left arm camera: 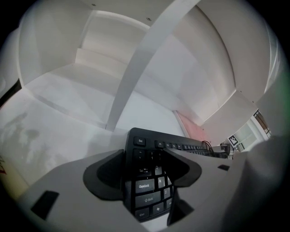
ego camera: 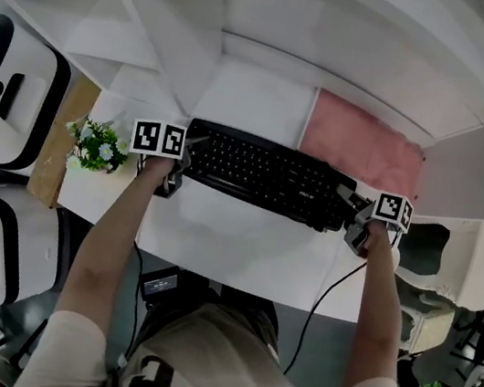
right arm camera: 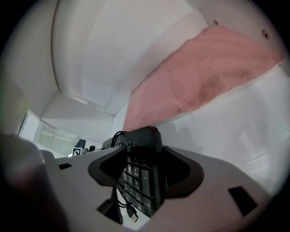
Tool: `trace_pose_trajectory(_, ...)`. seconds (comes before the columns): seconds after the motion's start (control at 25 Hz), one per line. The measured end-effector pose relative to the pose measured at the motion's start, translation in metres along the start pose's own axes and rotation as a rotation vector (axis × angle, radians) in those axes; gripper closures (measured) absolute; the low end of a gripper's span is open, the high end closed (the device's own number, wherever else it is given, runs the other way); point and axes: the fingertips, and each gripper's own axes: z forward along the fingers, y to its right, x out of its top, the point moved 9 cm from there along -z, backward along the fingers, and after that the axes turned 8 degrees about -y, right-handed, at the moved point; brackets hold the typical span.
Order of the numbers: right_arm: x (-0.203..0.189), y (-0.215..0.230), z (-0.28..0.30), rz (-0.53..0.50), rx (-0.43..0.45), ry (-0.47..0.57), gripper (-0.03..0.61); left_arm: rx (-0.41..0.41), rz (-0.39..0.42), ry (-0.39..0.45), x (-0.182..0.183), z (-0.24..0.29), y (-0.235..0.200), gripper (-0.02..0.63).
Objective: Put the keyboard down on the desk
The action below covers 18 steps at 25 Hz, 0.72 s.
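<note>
A black keyboard (ego camera: pixel 264 175) lies crosswise over the white desk (ego camera: pixel 250 97), held at both ends. My left gripper (ego camera: pixel 177 167) is shut on its left end, where the Esc and Shift keys show between the pads (left arm camera: pixel 147 163). My right gripper (ego camera: pixel 357 222) is shut on the right end; the number pad (right arm camera: pixel 140 136) stands tilted on edge between the jaws (right arm camera: pixel 144 158). The keyboard's cable with its USB plug (right arm camera: pixel 129 209) dangles below the right gripper. I cannot tell whether the keyboard touches the desk.
A pink cloth (ego camera: pixel 361 149) lies on the desk behind the keyboard's right half. A small potted plant (ego camera: pixel 97 146) stands at the desk's left edge. White cabinets (ego camera: pixel 10 91) stand on the left and a chair (ego camera: pixel 439 260) on the right. A white hutch with a slanted brace (left arm camera: pixel 140 63) rises behind.
</note>
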Motion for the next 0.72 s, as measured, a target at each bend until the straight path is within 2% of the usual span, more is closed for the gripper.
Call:
trace_pose_trajectory(0.12,0.000,-0.003,0.000,0.000,-0.045,0.002,0.316,0.005,-0.003,0.000,0.000,-0.001,0.001,0.333)
trace_pose_trajectory(0.32,0.000,0.000,-0.006,0.008,-0.126,0.065,0.316,0.020,0.001,0.009,-0.002,0.000,0.002,0.334)
trace_pose_trajectory(0.44,0.002,0.004,-0.015,-0.033,-0.205,0.096,0.311,0.027,0.006,0.012,-0.002,0.001,0.003,0.337)
trace_pose_trajectory(0.6,0.003,-0.002,-0.019,-0.065,-0.197,0.105,0.311,0.039,0.013,0.013,-0.001,0.000,0.003,0.336)
trace_pose_trajectory(0.72,0.000,-0.012,-0.020,-0.126,-0.243,0.112,0.311,0.047,0.015,0.011,-0.002,0.001,0.005,0.331)
